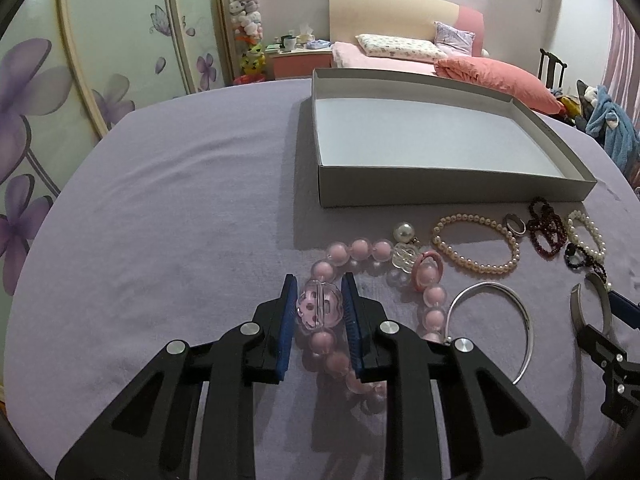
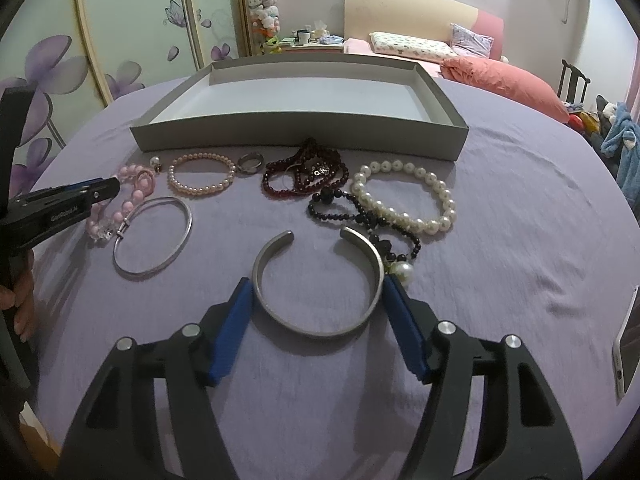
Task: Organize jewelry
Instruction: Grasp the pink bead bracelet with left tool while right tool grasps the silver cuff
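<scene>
Pink beads first: keep the left gripper [image 1: 318,280] clenched on the clear flower bead [image 1: 319,308] of the pink bead bracelet [image 1: 360,247], lying on the cloth just in front of one front corner of the grey box [image 1: 440,192]. Lift straight up and slowly, letting the loose loop hang free before swinging over the box's front wall. Lower well inside the box, then let go. Avoid dragging the loop across the thin silver bangle [image 2: 176,252] close beside it, on the side away from the box. Squeeze squarely, since the glossy round bead probably slips. Leave the right gripper [image 2: 317,282] spread wide astride the silver cuff [image 2: 312,330], farther out in front of the box, pads just beside the metal and not visibly squeezing.

Count, all in front of the box and none inside:
- one pink bead bracelet
- one small pinkish pearl bracelet [image 2: 200,191]
- one large white pearl bracelet [image 2: 440,196]
- one dark red bead strand [image 2: 280,192]
- one black bead strand [image 2: 332,210]
- one silver ring [image 2: 250,162]
- one pearl earring [image 2: 155,162]
- one thin bangle
- one cuff
</scene>
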The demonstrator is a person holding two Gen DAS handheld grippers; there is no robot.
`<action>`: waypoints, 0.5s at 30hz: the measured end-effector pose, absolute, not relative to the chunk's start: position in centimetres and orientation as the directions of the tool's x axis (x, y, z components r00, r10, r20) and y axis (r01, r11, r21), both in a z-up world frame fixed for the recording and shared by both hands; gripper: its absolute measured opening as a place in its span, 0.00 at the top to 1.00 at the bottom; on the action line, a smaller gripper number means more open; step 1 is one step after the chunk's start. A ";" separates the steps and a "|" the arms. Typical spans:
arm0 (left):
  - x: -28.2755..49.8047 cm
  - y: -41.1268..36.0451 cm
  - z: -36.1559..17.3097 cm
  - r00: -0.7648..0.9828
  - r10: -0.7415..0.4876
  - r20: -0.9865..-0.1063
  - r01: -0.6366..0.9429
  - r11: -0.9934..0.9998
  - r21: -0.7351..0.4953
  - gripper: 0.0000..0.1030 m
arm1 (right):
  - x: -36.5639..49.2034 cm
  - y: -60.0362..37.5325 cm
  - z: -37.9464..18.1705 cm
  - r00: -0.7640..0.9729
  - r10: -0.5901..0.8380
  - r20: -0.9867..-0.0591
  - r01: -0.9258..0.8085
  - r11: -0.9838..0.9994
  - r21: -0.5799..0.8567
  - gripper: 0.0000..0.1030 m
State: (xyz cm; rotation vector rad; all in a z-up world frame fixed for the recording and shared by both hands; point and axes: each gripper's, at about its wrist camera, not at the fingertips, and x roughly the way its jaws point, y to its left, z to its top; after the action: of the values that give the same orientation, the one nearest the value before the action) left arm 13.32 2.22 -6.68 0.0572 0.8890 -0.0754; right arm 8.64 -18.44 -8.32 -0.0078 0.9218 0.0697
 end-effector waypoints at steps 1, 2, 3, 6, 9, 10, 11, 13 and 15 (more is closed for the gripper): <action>13.2 2.3 -6.7 0.629 -0.043 -0.776 0.089 0.996 0.017 0.77 | 8.6 -18.6 -8.3 0.604 0.064 -0.794 -0.064 0.997 0.032 0.38; 13.1 2.4 -6.6 0.631 -0.046 -0.774 0.089 0.996 0.013 0.77 | 8.6 -18.8 -8.3 0.606 0.072 -0.792 -0.064 0.997 0.042 0.38; 13.0 2.5 -6.5 0.635 -0.051 -0.771 0.089 0.996 0.008 0.77 | 8.5 -18.9 -8.2 0.607 0.079 -0.791 -0.063 0.997 0.051 0.38; 12.5 2.8 -6.0 0.655 -0.061 -0.753 0.090 0.996 -0.002 0.77 | 8.3 -19.2 -8.0 0.616 0.094 -0.782 -0.058 0.996 0.075 0.38; 11.9 2.9 -5.3 0.680 -0.074 -0.729 0.094 0.996 -0.014 0.77 | 8.0 -19.3 -7.6 0.638 0.105 -0.763 -0.058 0.994 0.088 0.38; 11.7 2.9 -5.1 0.691 -0.080 -0.719 0.096 0.995 -0.019 0.77 | 7.9 -19.3 -7.5 0.645 0.107 -0.757 -0.059 0.994 0.090 0.38; 11.5 2.8 -4.8 0.699 -0.086 -0.710 0.097 0.995 -0.024 0.77 | 7.8 -19.3 -7.3 0.653 0.109 -0.749 -0.061 0.994 0.091 0.38; 11.1 2.8 -4.3 0.717 -0.100 -0.690 0.103 0.994 -0.037 0.77 | 7.8 -19.2 -6.9 0.667 0.113 -0.737 -0.065 0.994 0.093 0.38; 10.6 2.8 -3.7 0.736 -0.114 -0.668 0.110 0.993 -0.049 0.77 | 7.7 -19.1 -6.5 0.681 0.117 -0.723 -0.067 0.993 0.098 0.38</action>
State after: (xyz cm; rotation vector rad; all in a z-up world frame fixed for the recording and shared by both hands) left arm 10.56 2.76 -3.69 -0.0063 0.7339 -0.1232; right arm 7.69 -19.14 -6.48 0.0653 0.8158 0.1030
